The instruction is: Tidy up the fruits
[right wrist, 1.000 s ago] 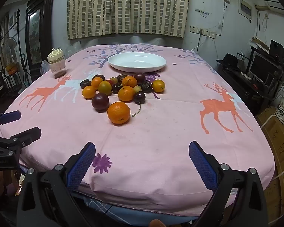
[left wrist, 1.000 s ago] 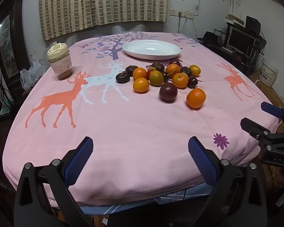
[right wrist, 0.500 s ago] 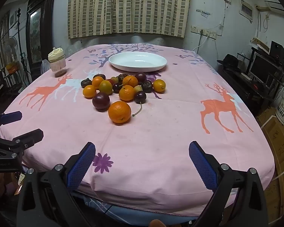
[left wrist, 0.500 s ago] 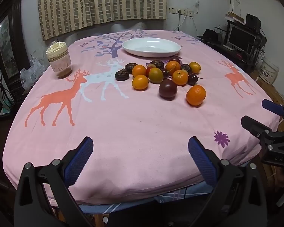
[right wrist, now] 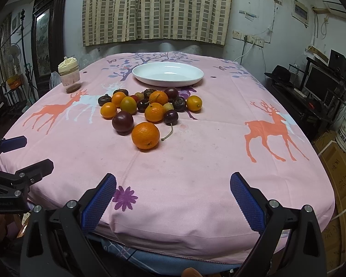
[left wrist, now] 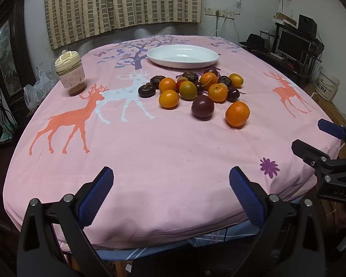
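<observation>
A pile of fruit [left wrist: 196, 87] [right wrist: 147, 106] lies mid-table on the pink deer cloth: oranges, dark plums, cherries and brown flat fruits. The nearest orange [left wrist: 237, 114] [right wrist: 145, 135] sits apart at the front, beside a dark plum [left wrist: 202, 109] [right wrist: 122, 121]. Behind the pile stands an empty white oval plate [left wrist: 163, 60] [right wrist: 150, 80]. My left gripper [left wrist: 171, 185] is open over the table's near edge, holding nothing. My right gripper [right wrist: 173, 191] is open too, also at the near edge, well short of the fruit.
A lidded plastic jar [left wrist: 69, 72] [right wrist: 69, 75] stands at the table's far left. Each gripper shows in the other's view: the right one [left wrist: 329, 152] at the right edge, the left one [right wrist: 16, 161] at the left. A desk with monitor [right wrist: 320, 87] is on the right.
Both grippers have edged slightly forward and tilted, so the fruit sits a little lower in view. Both stay open; nothing on the table has moved.
</observation>
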A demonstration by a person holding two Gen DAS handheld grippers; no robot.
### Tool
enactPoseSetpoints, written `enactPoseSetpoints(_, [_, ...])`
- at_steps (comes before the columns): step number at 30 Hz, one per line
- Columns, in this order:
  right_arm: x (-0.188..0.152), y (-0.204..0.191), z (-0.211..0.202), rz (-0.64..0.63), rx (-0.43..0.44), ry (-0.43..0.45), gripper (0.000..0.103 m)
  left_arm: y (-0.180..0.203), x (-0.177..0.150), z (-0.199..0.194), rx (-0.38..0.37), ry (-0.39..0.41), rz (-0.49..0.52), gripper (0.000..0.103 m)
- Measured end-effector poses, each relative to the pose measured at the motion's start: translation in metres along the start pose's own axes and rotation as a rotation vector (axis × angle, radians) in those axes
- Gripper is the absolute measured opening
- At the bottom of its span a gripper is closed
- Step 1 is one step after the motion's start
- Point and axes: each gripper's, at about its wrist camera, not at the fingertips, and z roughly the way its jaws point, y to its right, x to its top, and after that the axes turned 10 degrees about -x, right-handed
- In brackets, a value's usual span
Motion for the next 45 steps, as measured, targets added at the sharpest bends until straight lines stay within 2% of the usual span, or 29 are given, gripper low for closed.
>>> enactPoseSetpoints(45, [0.0001, -0.0013, -0.0008, -0.008, 0.000, -0.001, 0.099, 0.0006, -0.0004, 0.0005, 0.001, 0.000, 0.003, 0.098])
